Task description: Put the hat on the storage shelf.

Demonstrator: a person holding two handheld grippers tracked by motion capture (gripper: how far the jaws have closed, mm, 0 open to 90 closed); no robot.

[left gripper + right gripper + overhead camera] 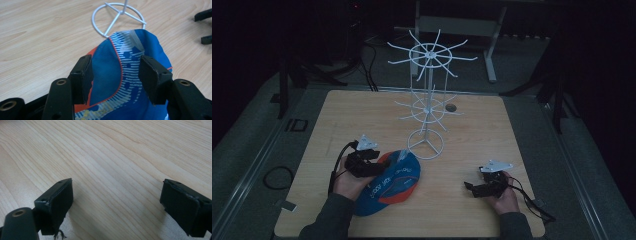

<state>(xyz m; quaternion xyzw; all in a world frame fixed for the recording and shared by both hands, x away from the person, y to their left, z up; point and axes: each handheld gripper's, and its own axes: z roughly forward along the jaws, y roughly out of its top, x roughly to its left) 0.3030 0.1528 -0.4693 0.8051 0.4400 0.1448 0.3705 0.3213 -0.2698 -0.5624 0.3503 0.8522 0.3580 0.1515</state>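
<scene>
Cap (125,75), blue with orange piping and pale striping, lies on the wooden table (362,115) under the left gripper (371,161), and its cloth runs up between that gripper's black jaws. In the left gripper view the pads (81,75) stand wide on either side of a raised fold, the left one just against the fabric and the right one beside it, so I judge nothing is pinched. Just beyond the cap's far edge sits the ring base of the white wire rack (428,100), whose spokes look meant for hanging such things; the cap seems set there for that. The right gripper (472,189) rests well off to the side, jaws spread wide over bare wood, likely waiting.
</scene>
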